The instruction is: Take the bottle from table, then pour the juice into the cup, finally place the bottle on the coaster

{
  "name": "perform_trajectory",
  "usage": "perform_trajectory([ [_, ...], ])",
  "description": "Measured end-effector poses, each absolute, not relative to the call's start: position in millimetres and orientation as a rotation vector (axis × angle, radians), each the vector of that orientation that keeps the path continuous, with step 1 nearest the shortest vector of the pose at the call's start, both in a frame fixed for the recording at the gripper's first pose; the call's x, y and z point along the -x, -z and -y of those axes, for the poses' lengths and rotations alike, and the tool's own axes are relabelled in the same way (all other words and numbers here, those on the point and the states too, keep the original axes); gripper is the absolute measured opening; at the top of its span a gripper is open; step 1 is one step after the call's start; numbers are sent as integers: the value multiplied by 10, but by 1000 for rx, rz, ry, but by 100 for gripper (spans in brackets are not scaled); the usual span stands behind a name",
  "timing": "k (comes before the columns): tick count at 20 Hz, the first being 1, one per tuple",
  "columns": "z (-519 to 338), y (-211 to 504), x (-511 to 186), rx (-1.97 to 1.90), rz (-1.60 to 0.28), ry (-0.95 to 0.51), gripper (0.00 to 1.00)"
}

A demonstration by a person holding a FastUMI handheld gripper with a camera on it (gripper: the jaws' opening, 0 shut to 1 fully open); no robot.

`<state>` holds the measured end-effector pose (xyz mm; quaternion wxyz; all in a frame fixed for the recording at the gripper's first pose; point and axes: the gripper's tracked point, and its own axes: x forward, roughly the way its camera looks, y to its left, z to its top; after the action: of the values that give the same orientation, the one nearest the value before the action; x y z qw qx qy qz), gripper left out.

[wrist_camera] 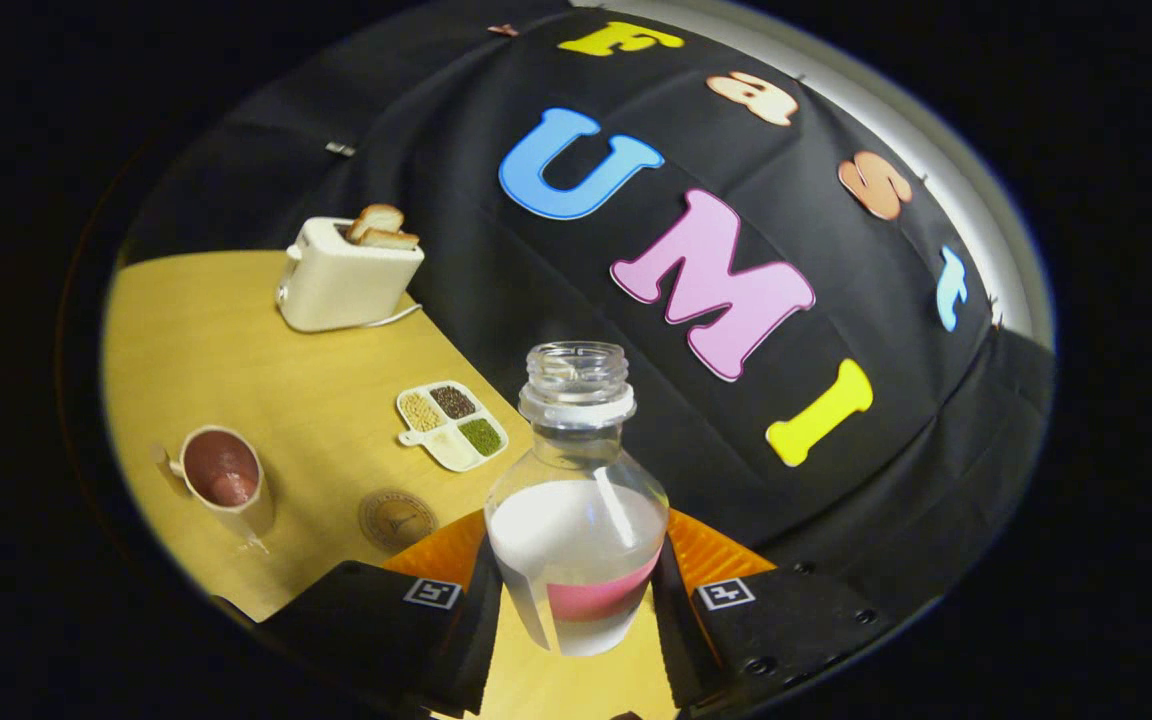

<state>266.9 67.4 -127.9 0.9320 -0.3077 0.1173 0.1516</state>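
Clear plastic, cap off: the bottle (576,500) sits clamped between the two fingers of the tongs (576,600), both pads pressing its lower body from either side, so the tongs are closed on it and carrying it above the yellow worktop (236,330). Its long axis runs away from the fingers, mouth farthest from them, and it looks roughly in line with them; the scene behind is tilted, which suggests the whole tool is rolled to one side. Only a small pink pool of juice shows low in the bottle near the fingers. The cup (224,478) stands on the worktop well off to the left of the fingers, apart from the bottle, and it already holds pink liquid, so I judge the pouring to be done or nearly so. What matters now is the coaster (397,519): a round brown disc lying flat on the worktop just ahead of the left finger, between the cup and the bottle, much nearer the tongs than the cup is. The likely next move is short, leftward and down, with the bottle brought upright so its base lands on the disc. Farther back stand a divided dish (451,425) of grains and a toaster (346,280) with bread in it, both clear of that path.
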Motion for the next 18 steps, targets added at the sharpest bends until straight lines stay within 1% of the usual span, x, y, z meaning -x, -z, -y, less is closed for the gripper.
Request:
perform_trajectory([
  [2,-643,1316,-2732,540,-241,-291,70],
  [6,-760,1498,-2829,380,-261,-299,70],
  [9,-826,1715,-2944,265,-267,-281,71],
  [13,-1073,1926,-3128,163,-257,-311,71],
  [18,-1336,2021,-3351,107,-209,-351,71],
])
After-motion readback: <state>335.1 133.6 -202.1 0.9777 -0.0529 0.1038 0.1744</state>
